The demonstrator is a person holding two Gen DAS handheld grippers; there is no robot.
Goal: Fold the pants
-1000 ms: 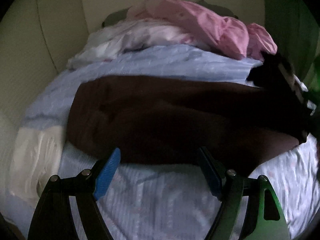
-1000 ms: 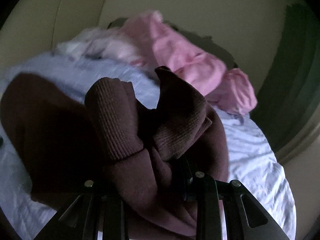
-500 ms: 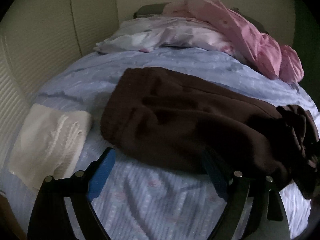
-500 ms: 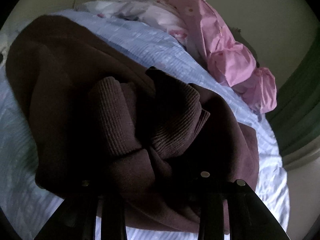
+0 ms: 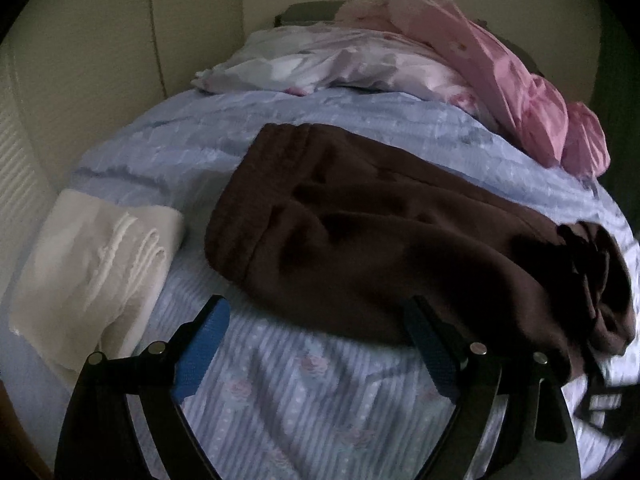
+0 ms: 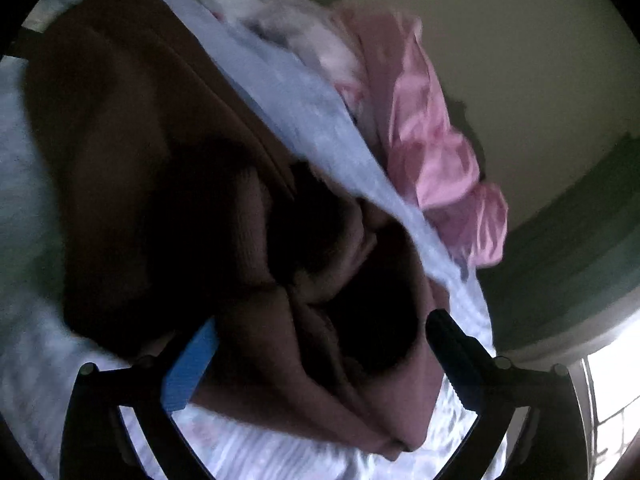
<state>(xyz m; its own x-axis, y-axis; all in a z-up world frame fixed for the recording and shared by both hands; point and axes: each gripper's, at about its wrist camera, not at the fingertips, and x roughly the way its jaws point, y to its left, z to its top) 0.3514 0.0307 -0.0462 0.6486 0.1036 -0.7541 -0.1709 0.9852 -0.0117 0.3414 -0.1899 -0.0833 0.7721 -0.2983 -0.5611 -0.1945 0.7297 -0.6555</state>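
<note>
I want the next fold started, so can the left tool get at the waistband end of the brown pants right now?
Probably yes. The left tool is open above the sheet, and nothing lies between it and the brown pants; the folded cream cloth sits off to the side.

The right-wrist view is smeared by motion: the pants (image 6: 168, 184) show no weave, and their bunched cuffs sink into black shadow between the fingers of the right tool (image 6: 320, 356). Whether those fingers touch the cloth cannot be told. The pink garment (image 6: 432, 152) and the pillow (image 6: 280, 20) are blurred too. In the left-wrist view the pants' far end (image 5: 592, 280) is dark and runs toward the frame's right edge; the towel (image 5: 92, 272) is cut off at the left edge.
</note>
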